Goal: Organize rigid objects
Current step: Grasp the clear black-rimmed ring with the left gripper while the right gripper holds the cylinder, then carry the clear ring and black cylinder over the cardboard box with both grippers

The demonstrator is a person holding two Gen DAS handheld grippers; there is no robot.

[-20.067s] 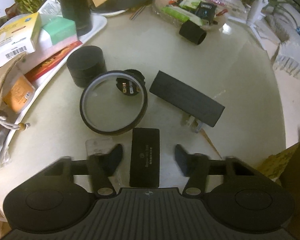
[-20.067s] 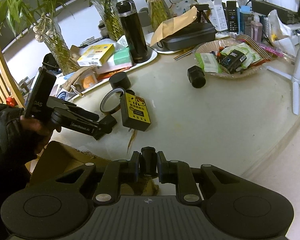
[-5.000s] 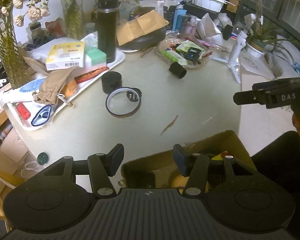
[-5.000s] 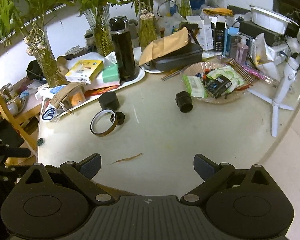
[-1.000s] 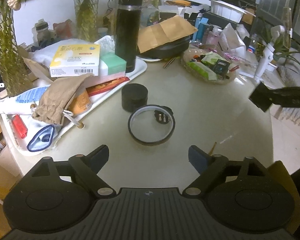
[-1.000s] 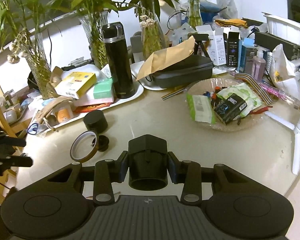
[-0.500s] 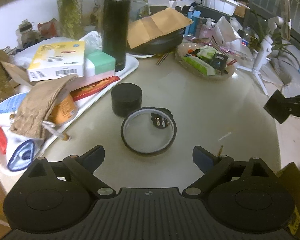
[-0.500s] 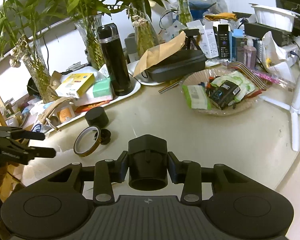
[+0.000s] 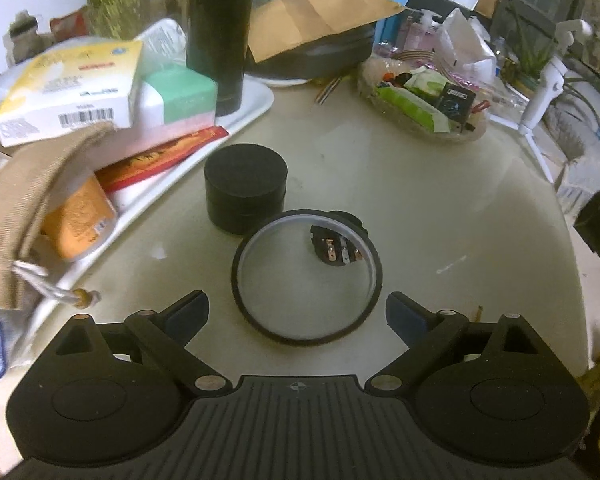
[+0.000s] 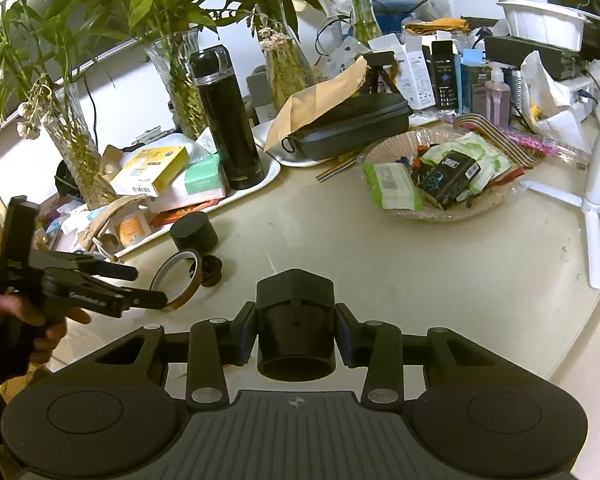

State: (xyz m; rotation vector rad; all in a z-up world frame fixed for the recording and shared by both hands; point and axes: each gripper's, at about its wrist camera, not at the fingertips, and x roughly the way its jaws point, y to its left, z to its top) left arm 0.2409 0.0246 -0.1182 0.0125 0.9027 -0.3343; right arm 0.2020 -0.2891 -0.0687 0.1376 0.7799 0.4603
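Left hand-held gripper (image 9: 298,314): jaws spread wide and just been opening further, nothing pressed; 1 tape ring (image 9: 306,276) is seen lying flat on the desk (image 9: 440,200), w/ its near edge between the two fingertips, pads clear of it. In the right wrist view the same gripper (image 10: 146,286) is seen at far left, held by a hand (image 10: 40,328), its tips at the ring (image 10: 178,280).

Right hand-held gripper (image 10: 296,336): jaws narrow, closed on 1 black cylinder (image 10: 296,328), open end toward the camera; it is held clear above the desk surface.

Counted on the desk nr the ring: 1 round black tin (image 9: 245,188), just behind the ring and beside the tray edge; 1 small black plug part (image 9: 338,242), seen partly through the ring's opening at its far right rim, metal contacts visible.

Background items: 1 white tray (image 9: 256,100) at left carrying 1 black flask (image 9: 220,32), 1 yellow-white box (image 9: 72,92), 1 green pack (image 9: 180,94), 1 tan drawstring bag (image 9: 24,208). 1 shallow basket (image 10: 440,184) of packets at rear right; 1 black case (image 10: 352,128) under 1 brown envelope (image 10: 320,100); 1 white tripod (image 10: 596,176) at far right. 4 glass vases w/ stems are counted along the wall.
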